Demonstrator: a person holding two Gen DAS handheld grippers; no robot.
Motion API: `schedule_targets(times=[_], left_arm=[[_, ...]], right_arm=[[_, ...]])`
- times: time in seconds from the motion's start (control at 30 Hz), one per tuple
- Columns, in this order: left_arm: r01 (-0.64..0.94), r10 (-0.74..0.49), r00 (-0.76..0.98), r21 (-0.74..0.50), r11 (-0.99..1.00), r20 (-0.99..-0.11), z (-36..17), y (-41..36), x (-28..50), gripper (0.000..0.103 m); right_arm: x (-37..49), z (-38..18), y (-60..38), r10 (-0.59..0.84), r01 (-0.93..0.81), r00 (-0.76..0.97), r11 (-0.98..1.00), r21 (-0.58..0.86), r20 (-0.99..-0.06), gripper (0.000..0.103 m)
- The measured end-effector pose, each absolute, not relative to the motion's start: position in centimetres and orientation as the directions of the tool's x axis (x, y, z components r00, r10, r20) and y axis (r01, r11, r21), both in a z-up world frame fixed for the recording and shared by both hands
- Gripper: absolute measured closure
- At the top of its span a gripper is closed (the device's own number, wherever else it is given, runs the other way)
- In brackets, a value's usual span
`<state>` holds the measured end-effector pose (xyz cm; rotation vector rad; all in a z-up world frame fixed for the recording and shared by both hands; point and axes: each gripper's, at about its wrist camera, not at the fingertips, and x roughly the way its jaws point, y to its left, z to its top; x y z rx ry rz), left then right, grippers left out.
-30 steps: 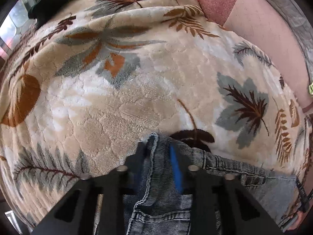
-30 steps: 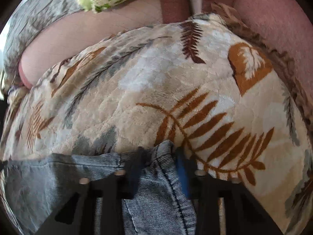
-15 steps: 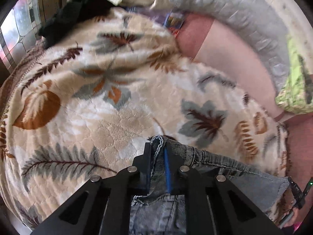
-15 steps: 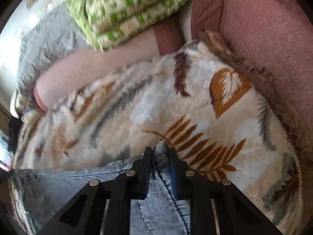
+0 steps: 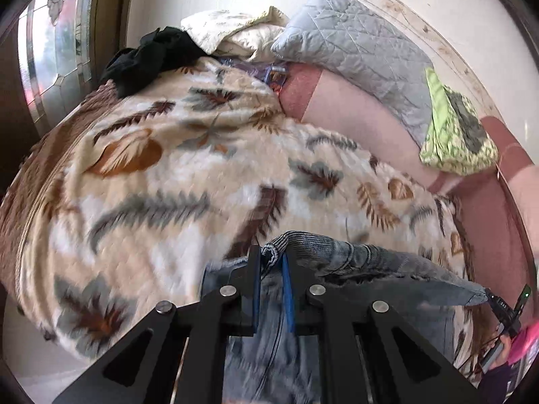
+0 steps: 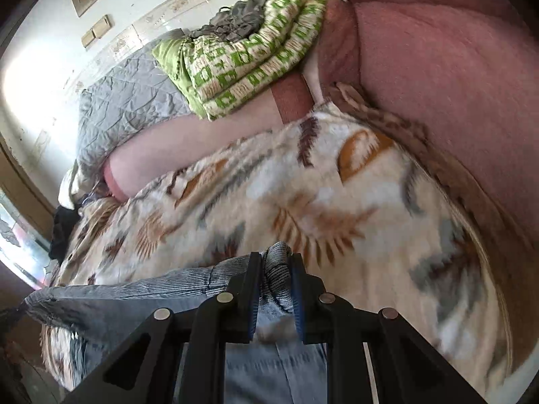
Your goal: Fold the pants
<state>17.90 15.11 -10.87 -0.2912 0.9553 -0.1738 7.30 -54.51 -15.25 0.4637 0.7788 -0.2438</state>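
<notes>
Grey-blue denim pants hang lifted above a cream blanket with a leaf print. My left gripper is shut on one corner of the pants' top edge, the cloth bunched between its blue pads. From there the edge stretches right toward the other gripper's tip at the frame's right side. In the right wrist view my right gripper is shut on the opposite corner of the pants, and the denim runs off to the left over the same blanket. The lower part of the pants is hidden under both grippers.
A grey quilted pillow, a green patterned folded quilt and a black garment lie at the bed's far end. A pink sheet borders the blanket. A window is at far left.
Both grippers have risen and pulled back from the blanket with the pants' corners in them. The jaws have tightened on the cloth, and more of the room's far end shows.
</notes>
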Motion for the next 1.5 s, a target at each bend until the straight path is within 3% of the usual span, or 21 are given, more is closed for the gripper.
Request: schedule_targets(times=[0.2,0.3,0.47,0.67,0.87,0.97,1.0,1.1,1.37,1.5], left_arm=[[0.001,-0.246,0.557,-0.296,0.955,-0.793,-14.2,16.8,10.4,0.091],[-0.027,-0.236,0.498,-0.287,0.957,-0.834,-18.1,17.3,8.5,0.091],[-0.140,-0.163,0.364,-0.227,0.964,-0.917,-23.6,18.6,7.2,0.091],[-0.095,-0.105,0.496,-0.174,0.980,-0.862,-18.8,18.3,6.1,0.091],[0.071,-0.197,0.547,-0.189,0.979,-0.813,-16.5,12.5,7.0,0.091],[0.122,-0.232,0.499,-0.197,0.973,-0.835,-18.3,9.5,7.8,0.091],[0.136,-0.245,0.481,-0.204,0.969,-0.842,-18.9,8.5,8.0,0.091],[0.169,-0.269,0.432,-0.216,0.962,-0.861,-20.6,6.2,8.0,0.091],[0.158,-0.247,0.423,-0.198,0.967,-0.872,-23.0,3.1,9.7,0.091],[0.141,-0.200,0.420,-0.154,0.978,-0.885,-24.3,2.5,10.1,0.091]], right_arm=[[-1.5,-16.4,-52.3,-0.010,0.356,0.686,0.876,0.324,-0.728,0.085],[-4.0,-18.8,-51.0,-0.012,0.353,0.629,0.895,0.272,-0.777,0.084],[-5.0,-24.1,-50.2,0.035,0.358,0.411,0.913,0.196,-0.911,0.065],[-3.9,-20.0,-52.2,-0.004,0.382,0.559,0.889,0.253,-0.829,0.045],[1.7,-22.0,-53.4,0.006,0.440,0.499,0.860,0.259,-0.867,0.044],[3.8,-24.4,-53.6,0.001,0.461,0.422,0.861,0.216,-0.907,0.055],[4.4,-25.1,-53.5,0.001,0.461,0.395,0.865,0.199,-0.919,0.076],[4.9,-24.3,-52.4,-0.069,0.420,0.408,0.899,0.120,-0.910,0.100],[5.1,-19.1,-53.1,-0.163,0.427,0.584,0.895,0.130,-0.795,0.103],[6.6,-21.3,-53.9,-0.114,0.451,0.533,0.877,0.167,-0.838,0.102]])
